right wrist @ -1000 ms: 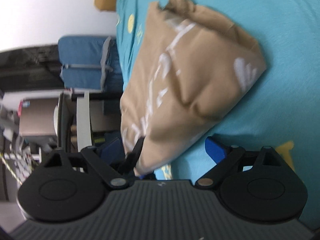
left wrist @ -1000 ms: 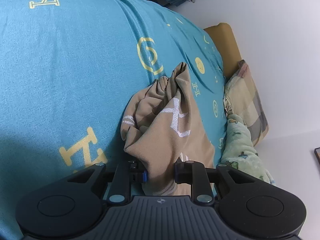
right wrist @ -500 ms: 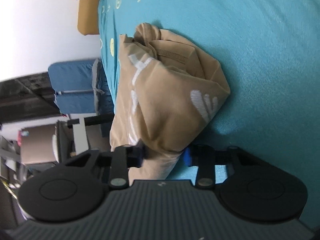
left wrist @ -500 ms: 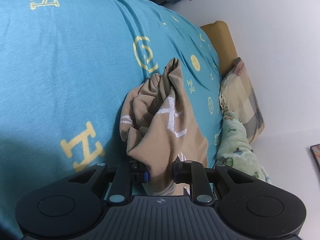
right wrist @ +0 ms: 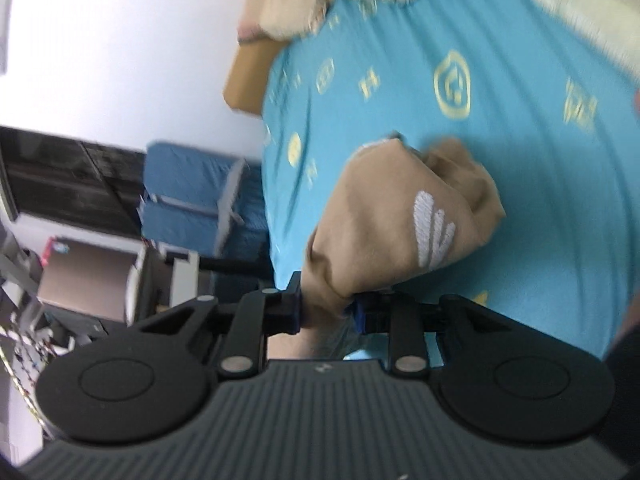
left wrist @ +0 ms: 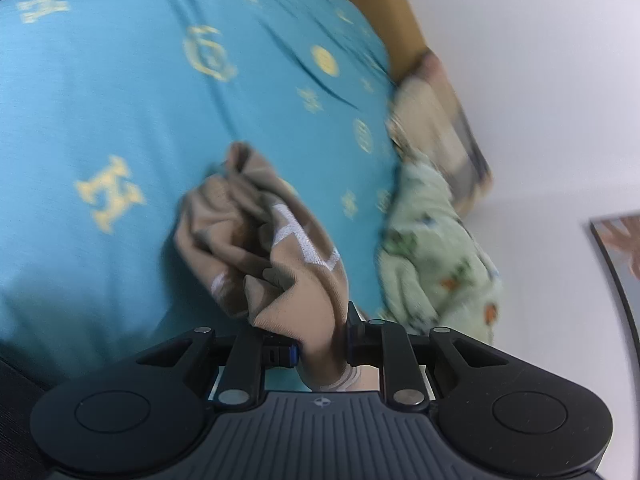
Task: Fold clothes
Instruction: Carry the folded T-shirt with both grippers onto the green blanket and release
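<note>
Since a second ago the right gripper (right wrist: 327, 314), then spread wide beside the cloth, has closed on it, and both views have swung so that more of the bed shows beyond the bundle. One tan garment (left wrist: 276, 248) is in play, bunched and creased, with white embroidered marks on it; it is gripped at two places. The left gripper (left wrist: 322, 350) clenches a fold of it between its two fingers, and the right gripper pinches another fold of the same tan garment (right wrist: 384, 224) just as tightly. The bundle hangs from these grips and its far end lies against the teal bedspread (left wrist: 120, 92), which is printed with yellow emblems. Past the garment the spread runs bare and wide to the left in the left wrist view. Farther off, at the bed's edge, lie one pale green printed blanket (left wrist: 432, 252) and one plaid pillow (left wrist: 440, 120), touching each other, with a brown headboard (left wrist: 390, 12) behind them against the white wall (left wrist: 540, 60). In the right wrist view a blue folded cushion (right wrist: 188, 200) sits beyond the bed's other edge.
</note>
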Action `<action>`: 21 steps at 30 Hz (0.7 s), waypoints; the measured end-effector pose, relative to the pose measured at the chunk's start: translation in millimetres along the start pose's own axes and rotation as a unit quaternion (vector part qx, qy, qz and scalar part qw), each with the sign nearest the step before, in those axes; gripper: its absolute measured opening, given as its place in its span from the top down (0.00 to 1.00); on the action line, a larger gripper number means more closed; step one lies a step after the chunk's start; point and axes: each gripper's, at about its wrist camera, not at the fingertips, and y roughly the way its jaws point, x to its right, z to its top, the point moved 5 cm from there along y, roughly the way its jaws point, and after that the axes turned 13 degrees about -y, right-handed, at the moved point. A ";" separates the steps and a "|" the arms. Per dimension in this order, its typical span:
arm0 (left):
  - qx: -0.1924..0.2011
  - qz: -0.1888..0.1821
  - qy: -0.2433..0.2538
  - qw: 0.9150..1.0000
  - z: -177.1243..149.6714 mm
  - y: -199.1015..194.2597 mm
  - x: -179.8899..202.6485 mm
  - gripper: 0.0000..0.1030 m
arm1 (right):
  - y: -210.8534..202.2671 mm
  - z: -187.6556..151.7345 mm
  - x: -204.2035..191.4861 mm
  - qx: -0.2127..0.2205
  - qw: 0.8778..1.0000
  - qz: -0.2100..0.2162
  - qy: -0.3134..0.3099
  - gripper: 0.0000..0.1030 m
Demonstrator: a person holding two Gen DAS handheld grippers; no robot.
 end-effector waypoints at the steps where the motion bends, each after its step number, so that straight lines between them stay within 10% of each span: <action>1: -0.008 -0.004 0.007 1.000 -6.7 4.4 11.1 0.80 | -9.6 7.8 -0.2 0.010 1.000 0.000 -0.001 0.73; 12: -0.111 -0.078 0.107 0.985 -105.1 127.5 187.2 0.80 | -113.7 183.0 1.6 0.119 0.990 -0.023 -0.073 0.73; 21: -0.170 -0.197 0.232 0.937 -204.3 243.9 343.8 0.79 | -210.2 310.1 -23.6 0.277 0.928 -0.104 -0.228 0.73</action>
